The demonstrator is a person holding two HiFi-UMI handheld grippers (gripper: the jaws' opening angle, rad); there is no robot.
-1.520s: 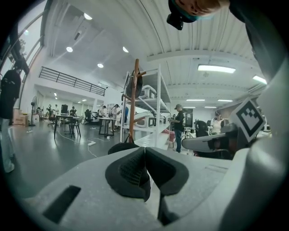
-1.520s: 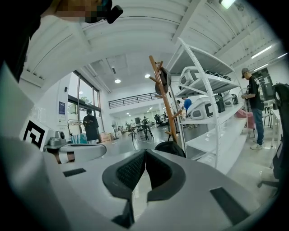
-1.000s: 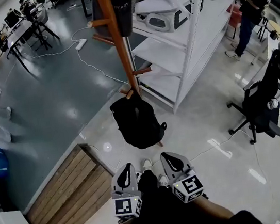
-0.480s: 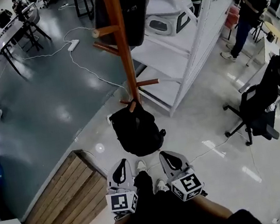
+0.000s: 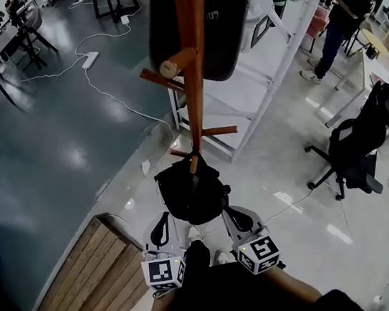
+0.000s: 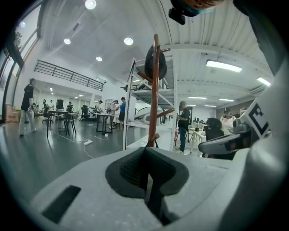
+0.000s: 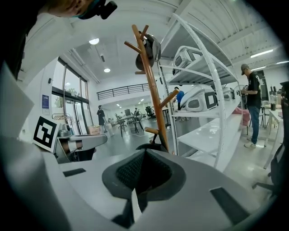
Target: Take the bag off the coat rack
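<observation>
The person has stepped closer to the rack (image 5: 195, 78) over the last second: its pole now fills the upper middle of the head view, and the black bag (image 5: 222, 24) hanging from a high peg looms far larger than it did. That puts the bag nearly overhead, but by the look of it not yet within reach, so the lift-off step has not begun. A second dark pack (image 5: 186, 196) sits on the floor at the rack's foot, just ahead of the person's shoes.

Both arms are tucked in low at the waist, elbows bent. The left gripper (image 5: 161, 221) and right gripper (image 5: 234, 216) sit side by side, pointing forward toward the rack's base, well below the bag. In each gripper view the fingers (image 6: 131, 171) are pressed fully together with nothing between them. Both arms would probably have to rise a long way, and the fingers part, before either can take the bag's strap.
</observation>
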